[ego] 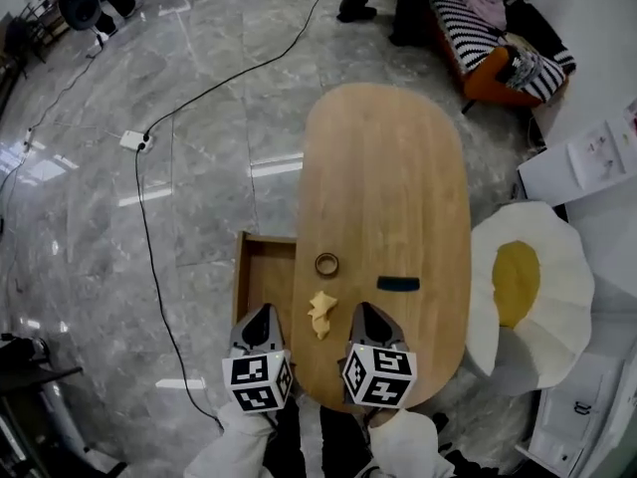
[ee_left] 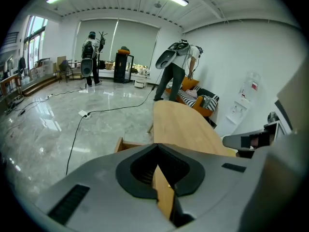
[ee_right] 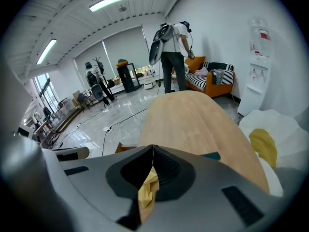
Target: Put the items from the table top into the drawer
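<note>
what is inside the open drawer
Only its bare wooden bottom shows in the drawer; no item is visible. The left tongs cover its near end, and the table top hides its right part.

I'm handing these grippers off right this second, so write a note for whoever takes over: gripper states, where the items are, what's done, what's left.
Left gripper: shut, empty, beside the near end of the drawer.
Right gripper: shut, empty, over the near end of the table.
Items: the yellow crumpled piece, the brown ring and the dark flat bar all lie on the table top.
Done: the drawer stands open on the table's left side; nothing shows inside it.
Left: all three items go into the drawer.
</note>
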